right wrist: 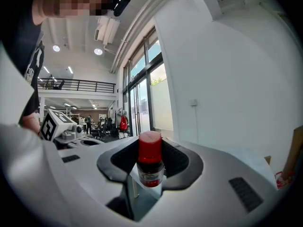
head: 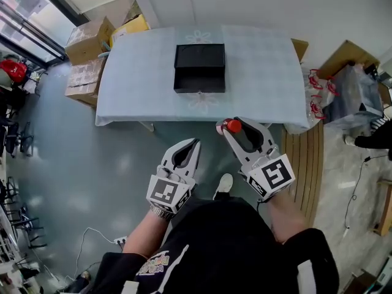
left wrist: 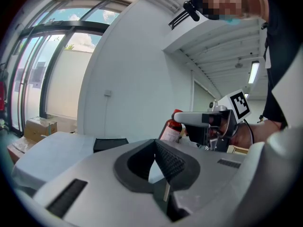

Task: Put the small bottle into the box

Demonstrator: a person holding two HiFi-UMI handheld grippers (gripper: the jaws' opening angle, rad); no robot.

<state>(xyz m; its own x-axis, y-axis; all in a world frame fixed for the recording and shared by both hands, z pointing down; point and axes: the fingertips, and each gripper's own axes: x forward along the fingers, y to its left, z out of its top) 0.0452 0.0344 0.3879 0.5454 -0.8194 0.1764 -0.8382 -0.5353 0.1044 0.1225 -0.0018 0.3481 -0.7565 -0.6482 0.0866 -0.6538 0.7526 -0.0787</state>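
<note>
The small bottle [right wrist: 150,161], brown with a red cap [head: 233,125], stands upright between the tips of my right gripper [head: 229,126], which is shut on it in front of the table's near edge. It also shows in the left gripper view as a bottle [left wrist: 171,129] beside the right gripper. The black box [head: 199,68] lies open on the table's middle, its tray pulled toward me. My left gripper [head: 196,142] hovers lower left of the right one, jaws closed together with nothing between them [left wrist: 156,151].
The table [head: 263,72] carries a pale blue cloth. Cardboard boxes [head: 89,41] sit on the floor at its left. Bags and clutter [head: 346,94] lie at the right beside a wooden strip. My shoe [head: 223,185] shows below the grippers.
</note>
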